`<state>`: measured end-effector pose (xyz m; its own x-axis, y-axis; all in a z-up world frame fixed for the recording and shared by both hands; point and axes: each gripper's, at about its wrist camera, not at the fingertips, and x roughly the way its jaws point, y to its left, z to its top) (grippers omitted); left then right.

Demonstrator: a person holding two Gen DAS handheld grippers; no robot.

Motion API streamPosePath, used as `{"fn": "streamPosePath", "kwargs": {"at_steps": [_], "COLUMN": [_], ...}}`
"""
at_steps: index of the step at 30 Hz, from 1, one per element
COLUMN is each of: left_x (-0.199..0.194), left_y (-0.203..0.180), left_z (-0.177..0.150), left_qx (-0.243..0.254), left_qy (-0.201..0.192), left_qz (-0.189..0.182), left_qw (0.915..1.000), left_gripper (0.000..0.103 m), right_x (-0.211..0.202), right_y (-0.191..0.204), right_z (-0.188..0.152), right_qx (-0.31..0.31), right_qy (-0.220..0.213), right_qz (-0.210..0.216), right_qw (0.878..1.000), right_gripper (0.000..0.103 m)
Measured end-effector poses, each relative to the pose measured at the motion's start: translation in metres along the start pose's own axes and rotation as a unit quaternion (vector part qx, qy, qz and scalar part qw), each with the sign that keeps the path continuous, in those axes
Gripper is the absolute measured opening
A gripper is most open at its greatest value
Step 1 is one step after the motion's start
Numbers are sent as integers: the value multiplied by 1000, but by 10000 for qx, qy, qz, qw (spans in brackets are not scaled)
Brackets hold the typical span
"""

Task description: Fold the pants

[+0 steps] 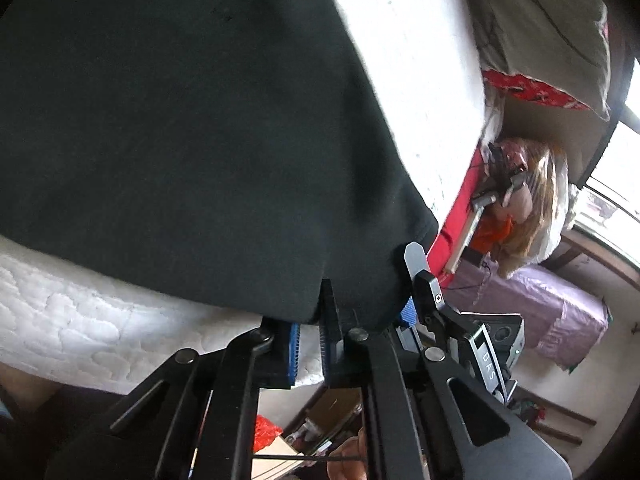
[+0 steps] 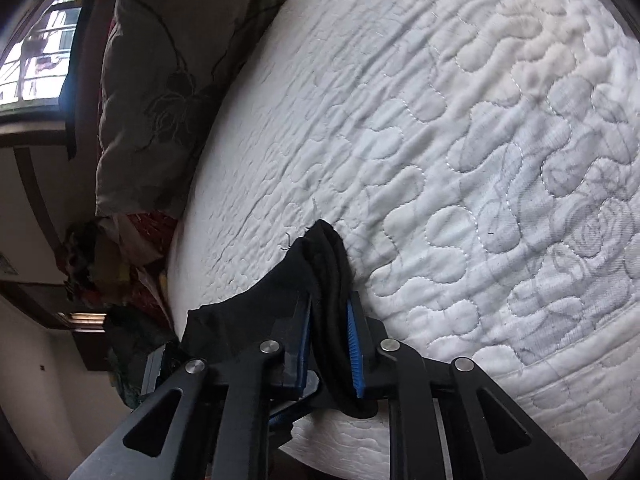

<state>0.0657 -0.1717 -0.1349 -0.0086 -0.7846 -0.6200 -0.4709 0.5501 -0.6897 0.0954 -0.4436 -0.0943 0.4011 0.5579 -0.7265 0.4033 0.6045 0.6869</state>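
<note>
The pants [image 1: 192,128] are black cloth that fills most of the left wrist view, spread over the white quilted mattress [image 1: 80,320]. My left gripper [image 1: 310,320] is shut on their near edge; the cloth drapes over its blue pads. My right gripper [image 2: 328,312] is shut on a bunched black edge of the pants [image 2: 328,256], just above the mattress [image 2: 480,140]. The right gripper also shows in the left wrist view [image 1: 420,280], close beside the left one at the same edge.
A grey-brown floral quilt [image 2: 160,80] lies at the head of the mattress, also seen in the left wrist view [image 1: 540,20]. Beside the bed are a red bed edge [image 1: 452,220], a purple-covered bench [image 1: 540,312], clutter on the floor and a window [image 2: 36,48].
</note>
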Motion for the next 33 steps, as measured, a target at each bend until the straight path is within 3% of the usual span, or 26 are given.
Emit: {"fn": "streamPosePath", "kwargs": {"at_steps": [7,19,33], "left_x": [-20,-70,-134], "left_y": [1,16,68], "left_z": [-2,3,29], "left_qx": [-79,-231,-720], "left_qy": [138,2,-286], "left_qz": [-409,-1018,-1639], "left_qw": [9990,9945,9834], "left_gripper": [5,5,5], "right_x": [-14,-18,24], "right_y": [41,100,183], "right_z": [-8,-27,-56], "right_qx": [-466,-706,-1197], "right_qy": [-234,-258,67], "right_qz": [-74,65,125], "right_qw": [9986,9972,9927], "right_gripper": [15,15,15]}}
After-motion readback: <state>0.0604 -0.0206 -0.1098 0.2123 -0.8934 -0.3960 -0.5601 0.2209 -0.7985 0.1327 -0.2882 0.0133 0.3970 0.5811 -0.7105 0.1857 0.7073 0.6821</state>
